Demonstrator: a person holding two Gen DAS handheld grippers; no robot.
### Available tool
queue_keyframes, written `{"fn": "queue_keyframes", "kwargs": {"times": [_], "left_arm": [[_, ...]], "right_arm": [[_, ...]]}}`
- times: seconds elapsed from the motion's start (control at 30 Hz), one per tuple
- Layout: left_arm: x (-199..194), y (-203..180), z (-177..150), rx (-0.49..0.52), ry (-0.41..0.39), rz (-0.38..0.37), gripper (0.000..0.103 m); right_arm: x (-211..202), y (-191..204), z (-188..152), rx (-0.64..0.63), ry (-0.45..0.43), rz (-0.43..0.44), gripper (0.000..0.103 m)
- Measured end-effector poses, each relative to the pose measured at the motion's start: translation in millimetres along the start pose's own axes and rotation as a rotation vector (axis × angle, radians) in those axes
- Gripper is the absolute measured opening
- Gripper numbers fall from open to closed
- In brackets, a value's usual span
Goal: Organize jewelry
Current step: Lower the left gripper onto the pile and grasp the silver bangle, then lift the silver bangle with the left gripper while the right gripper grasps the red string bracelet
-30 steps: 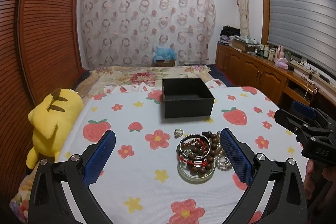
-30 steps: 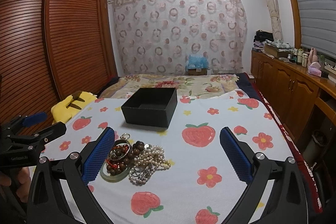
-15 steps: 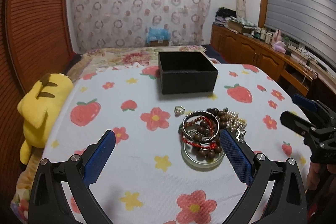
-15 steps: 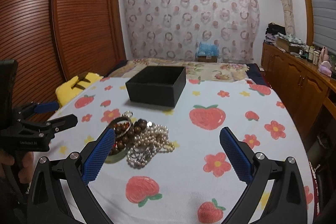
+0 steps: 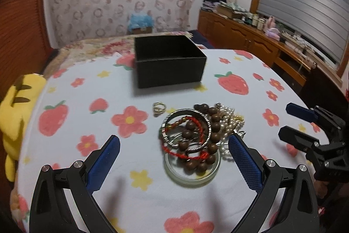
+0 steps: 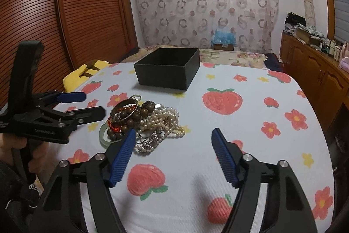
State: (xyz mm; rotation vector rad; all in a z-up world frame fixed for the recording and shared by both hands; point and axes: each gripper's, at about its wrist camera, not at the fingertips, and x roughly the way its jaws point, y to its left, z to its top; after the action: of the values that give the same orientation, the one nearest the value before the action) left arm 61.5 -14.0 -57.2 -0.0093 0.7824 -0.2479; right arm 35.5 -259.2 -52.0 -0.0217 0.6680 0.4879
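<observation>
A pile of jewelry (image 5: 196, 134) lies on the strawberry-print tablecloth: a silver bangle (image 5: 187, 127), brown wooden beads (image 5: 212, 121), a red cord, white pearls (image 5: 229, 121) and a pale green bangle (image 5: 192, 176). A small ring (image 5: 158, 106) lies apart to its left. An open black box (image 5: 169, 61) stands behind. My left gripper (image 5: 174, 158) is open, just in front of the pile. In the right wrist view the pile (image 6: 141, 121) and box (image 6: 168, 71) show, and my right gripper (image 6: 174, 154) is open, to the right of the pile.
A yellow plush toy (image 5: 15, 106) sits at the table's left edge. A bed lies behind the table. Wooden cabinets (image 5: 250, 45) with clutter line the right wall. A wooden wardrobe (image 6: 65, 14) stands at the left.
Both grippers have moved forward and down toward the jewelry pile. The right gripper's jaws have narrowed somewhat. Nothing on the table has moved.
</observation>
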Motion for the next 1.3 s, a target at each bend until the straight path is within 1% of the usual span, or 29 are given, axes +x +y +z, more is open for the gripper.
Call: {"fn": "queue_keyframes", "kwargs": {"times": [0.07,0.1,0.17,0.27,0.47,0.63,0.7,0.73,0.77,0.83,1.03,1.1,1.13,1.17,1.23,1.3], "left_arm": [[8.9,-0.5,3.2,-0.009,0.03,-0.039,0.085],[13.9,-0.5,4.4,-0.009,0.046,-0.048,0.083],[22.2,-2.4,6.4,-0.003,0.068,-0.058,0.075],[31.0,-3.4,8.7,-0.007,0.088,-0.067,0.067],[41.0,-7.6,12.4,0.006,0.107,-0.069,0.066],[46.7,-4.4,15.4,-0.014,0.118,-0.088,0.065],[45.8,-2.8,15.6,-0.02,0.113,-0.08,0.055],[44.6,-1.6,15.9,-0.022,0.109,-0.07,0.042],[45.1,0.8,16.0,-0.025,0.122,-0.053,0.028],[44.6,5.5,16.0,-0.041,0.129,-0.083,0.026],[42.5,9.6,15.8,-0.037,0.123,-0.09,0.025],[41.5,10.9,17.4,-0.035,0.114,-0.085,0.019],[40.9,12.4,18.5,-0.035,0.111,-0.072,0.009],[40.5,14.7,19.0,-0.04,0.109,-0.068,0.005],[40.9,19.7,19.7,-0.055,0.109,-0.084,0.003],[43.5,24.2,20.1,-0.062,0.117,-0.079,0.003]], "right_arm": [[1.8,0.0,-0.1,-0.007,0.009,-0.001,0.071],[3.0,0.0,-0.3,-0.014,0.015,-0.001,0.07],[3.6,-0.7,0.8,-0.019,0.021,0.0,0.069],[4.5,-1.3,1.5,-0.023,0.023,-0.001,0.069],[6.5,-2.7,4.8,-0.033,0.029,0.0,0.069],[6.3,-2.9,6.5,-0.038,0.033,0.0,0.069],[5.7,-2.7,7.3,-0.044,0.033,-0.002,0.069],[5.3,-3.1,7.9,-0.046,0.034,-0.003,0.069],[5.0,-3.1,8.0,-0.046,0.034,-0.003,0.069],[5.1,-3.2,7.8,-0.044,0.033,-0.003,0.069],[5.2,-1.7,9.2,-0.047,0.041,0.0,0.069],[4.9,-0.5,10.4,-0.05,0.039,0.001,0.069],[5.4,-0.2,10.4,-0.051,0.037,0.002,0.069],[5.6,0.2,10.2,-0.052,0.037,0.001,0.069],[5.8,0.0,9.6,-0.052,0.039,0.001,0.069],[5.8,-0.7,8.6,-0.05,0.041,0.001,0.069]]}}
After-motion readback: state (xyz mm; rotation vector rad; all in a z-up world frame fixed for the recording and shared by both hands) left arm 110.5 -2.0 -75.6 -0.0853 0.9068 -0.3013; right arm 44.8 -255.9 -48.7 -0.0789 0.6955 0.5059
